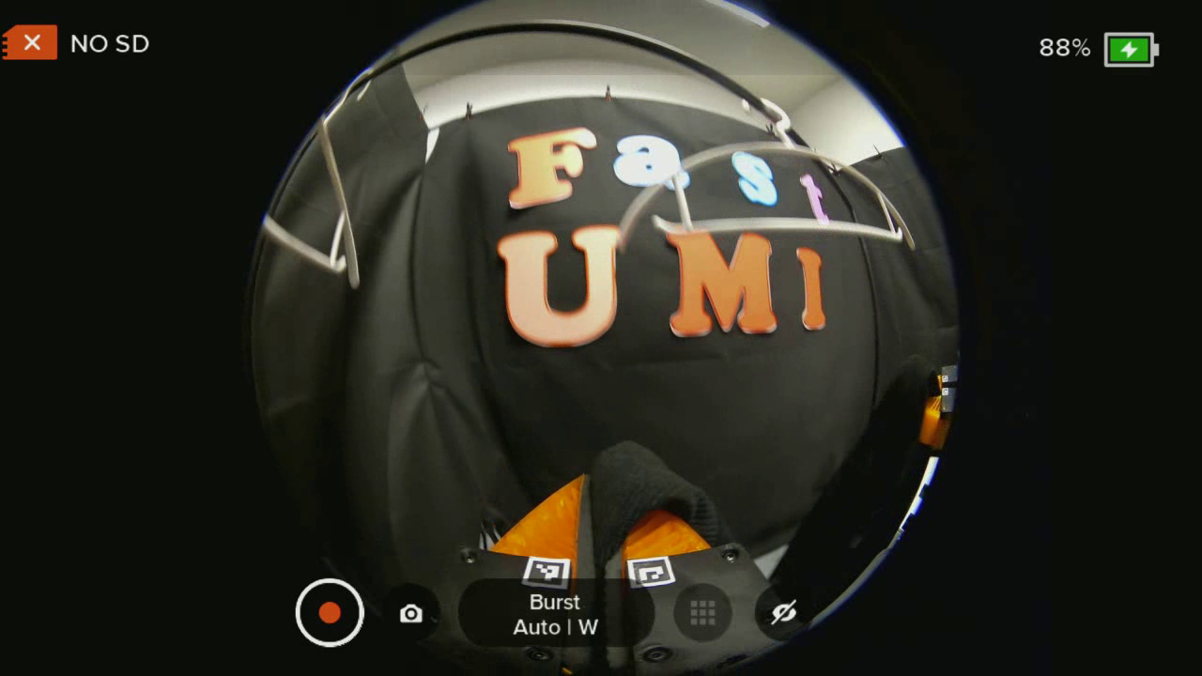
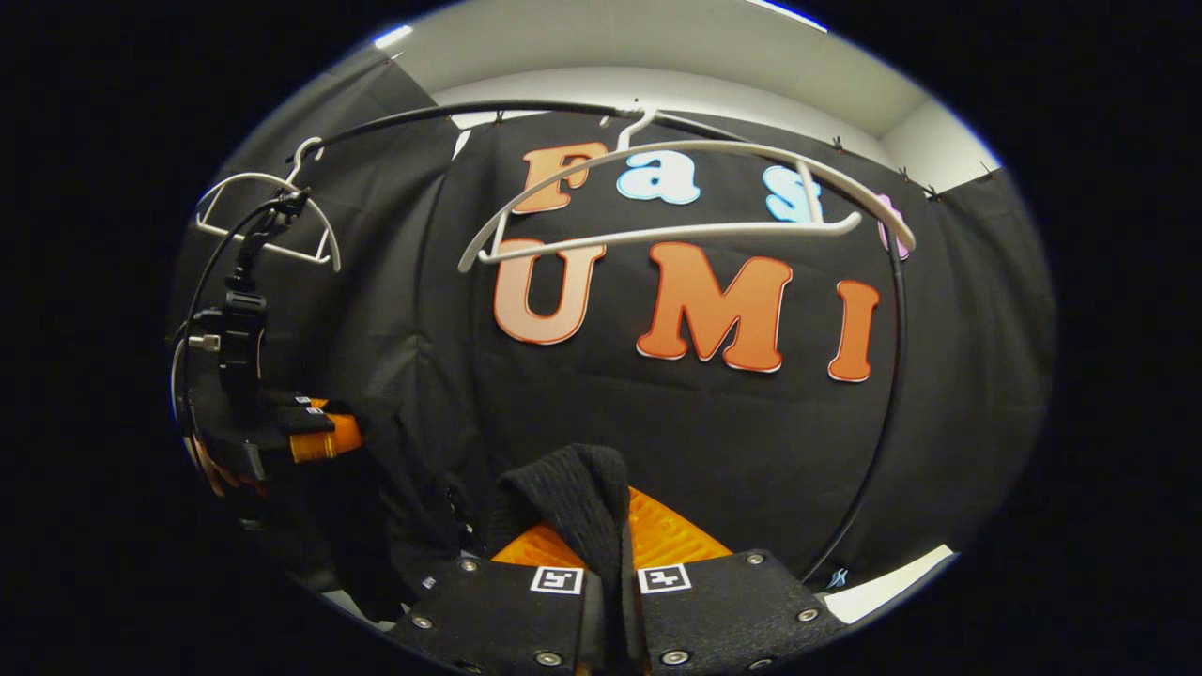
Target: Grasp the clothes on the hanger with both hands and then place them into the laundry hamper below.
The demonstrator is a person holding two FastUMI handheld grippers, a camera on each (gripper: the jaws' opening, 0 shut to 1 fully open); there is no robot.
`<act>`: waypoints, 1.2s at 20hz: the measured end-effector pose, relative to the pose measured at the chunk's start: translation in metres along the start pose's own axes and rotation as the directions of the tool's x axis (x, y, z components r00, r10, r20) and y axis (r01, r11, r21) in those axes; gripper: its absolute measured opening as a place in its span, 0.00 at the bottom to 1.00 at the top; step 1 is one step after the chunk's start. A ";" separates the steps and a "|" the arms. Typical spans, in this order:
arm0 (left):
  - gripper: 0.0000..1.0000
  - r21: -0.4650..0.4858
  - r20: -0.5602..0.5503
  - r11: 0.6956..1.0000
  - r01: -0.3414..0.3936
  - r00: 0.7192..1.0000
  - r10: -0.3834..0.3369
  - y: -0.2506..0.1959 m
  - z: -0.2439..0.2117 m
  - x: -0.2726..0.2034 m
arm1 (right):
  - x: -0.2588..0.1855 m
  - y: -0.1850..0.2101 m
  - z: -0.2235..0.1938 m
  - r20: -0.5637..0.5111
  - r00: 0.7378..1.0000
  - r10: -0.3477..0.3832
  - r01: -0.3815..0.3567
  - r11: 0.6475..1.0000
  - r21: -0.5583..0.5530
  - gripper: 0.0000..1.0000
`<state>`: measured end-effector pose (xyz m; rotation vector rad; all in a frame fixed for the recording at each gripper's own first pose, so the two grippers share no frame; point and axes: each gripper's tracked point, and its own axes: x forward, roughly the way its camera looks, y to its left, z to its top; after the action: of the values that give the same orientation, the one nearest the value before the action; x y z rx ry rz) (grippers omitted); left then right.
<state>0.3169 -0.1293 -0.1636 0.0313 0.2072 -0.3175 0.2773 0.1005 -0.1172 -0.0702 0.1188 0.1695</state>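
the black knitted cloth (image 2: 573,498) is off the hanger now: i see one fold of it standing up between the orange fingers (image 2: 671,530) of my right gripper (image 2: 610,545), and another fold (image 1: 639,488) pinched in my left gripper (image 1: 601,526). both grippers are nearly closed, with only the thickness of the cloth between the fingers, so i judge each one is clamped on it.

the white hanger (image 2: 676,188) hangs bare on the black rail (image 2: 470,113) above, and a second white hanger (image 2: 268,216) hangs further to the side. in the right gripper view i also see the left gripper (image 2: 315,437) farther off, near the same height.

so the grasp step looks done, and the step in hand is to carry the cloth down. the hamper is below, and i cannot see it here. the next move calls for lowering both grippers together, keeping them level, and opening only when the cloth is over the hamper.
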 end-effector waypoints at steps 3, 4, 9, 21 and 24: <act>0.06 -0.042 -0.178 0.999 -0.023 0.984 0.015 -0.004 -0.067 0.010 | 0.011 0.022 -0.063 -0.151 0.988 0.036 -0.032 0.999 0.030 0.07; 0.07 -0.060 -0.253 0.998 -0.034 0.967 0.018 -0.005 -0.092 0.007 | 0.011 0.028 -0.081 -0.198 0.979 0.048 -0.039 0.998 0.048 0.07; 0.07 -0.043 -0.447 0.999 -0.019 0.895 -0.002 -0.023 -0.178 -0.018 | -0.008 0.057 -0.184 -0.429 0.900 0.080 -0.043 0.994 0.096 0.08; 0.07 -0.077 -0.586 0.997 0.012 0.808 -0.055 -0.035 -0.229 -0.026 | -0.027 0.064 -0.253 -0.566 0.821 0.077 0.009 0.989 0.147 0.11; 0.14 -0.033 -0.627 0.999 -0.014 0.779 -0.010 -0.022 -0.245 -0.025 | -0.022 0.060 -0.251 -0.573 0.817 0.062 0.012 0.992 0.124 0.24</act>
<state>0.2388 -0.1274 -0.3979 0.1033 0.8852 -0.2920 0.2173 0.1359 -0.3671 0.0052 0.7427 0.1621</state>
